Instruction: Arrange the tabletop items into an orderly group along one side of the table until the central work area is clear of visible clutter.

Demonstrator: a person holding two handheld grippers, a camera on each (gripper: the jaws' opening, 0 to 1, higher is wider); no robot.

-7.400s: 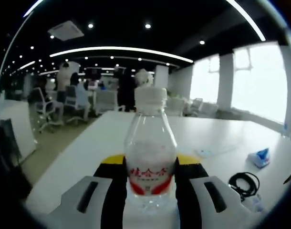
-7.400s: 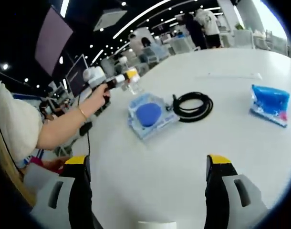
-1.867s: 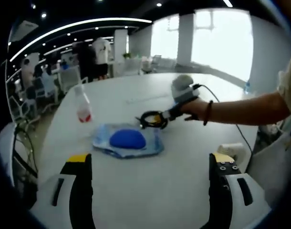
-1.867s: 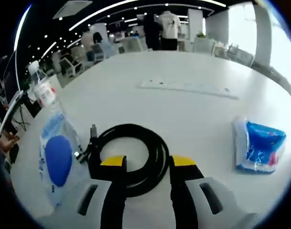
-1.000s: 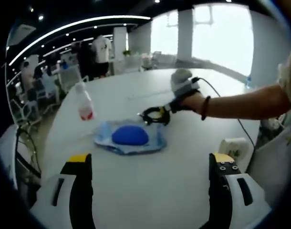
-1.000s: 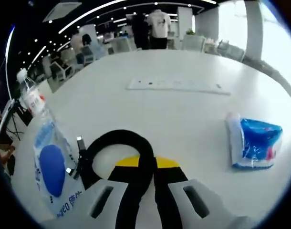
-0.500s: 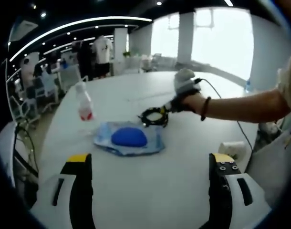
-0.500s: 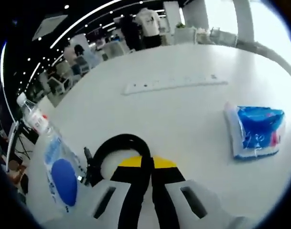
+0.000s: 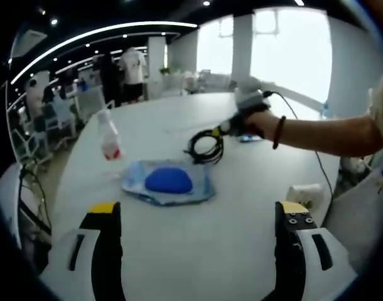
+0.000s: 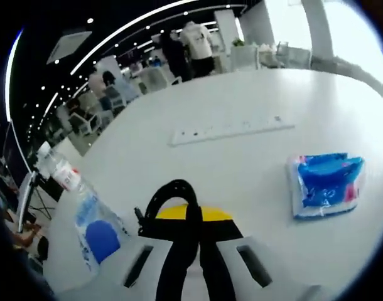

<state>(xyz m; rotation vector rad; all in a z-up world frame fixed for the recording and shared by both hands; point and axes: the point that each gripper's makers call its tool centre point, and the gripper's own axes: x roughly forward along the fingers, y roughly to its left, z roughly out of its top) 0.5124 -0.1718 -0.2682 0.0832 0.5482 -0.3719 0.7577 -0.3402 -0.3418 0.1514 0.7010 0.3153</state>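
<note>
In the right gripper view my right gripper [image 10: 193, 231] is shut on the black coiled cable [image 10: 169, 194], which loops up just past the jaws. From the left gripper view the cable [image 9: 204, 146] hangs lifted off the white table [image 9: 198, 251], held by the right gripper [image 9: 221, 130] in a person's hand. My left gripper [image 9: 194, 251] stands open over the near table with nothing between its jaws. A clear packet with a blue pad [image 9: 168, 182] lies in the middle, and a water bottle with a red label [image 9: 108, 135] stands upright to its left.
A blue tissue pack [image 10: 326, 180] lies on the table to the right, and a long white power strip [image 10: 232, 133] lies farther back. A small white object [image 9: 307, 193] sits at the table's right edge. People and office chairs are far behind.
The right gripper has raised the black cable off the table and carried it a little away from the blue packet. The left gripper has stayed open and still.
</note>
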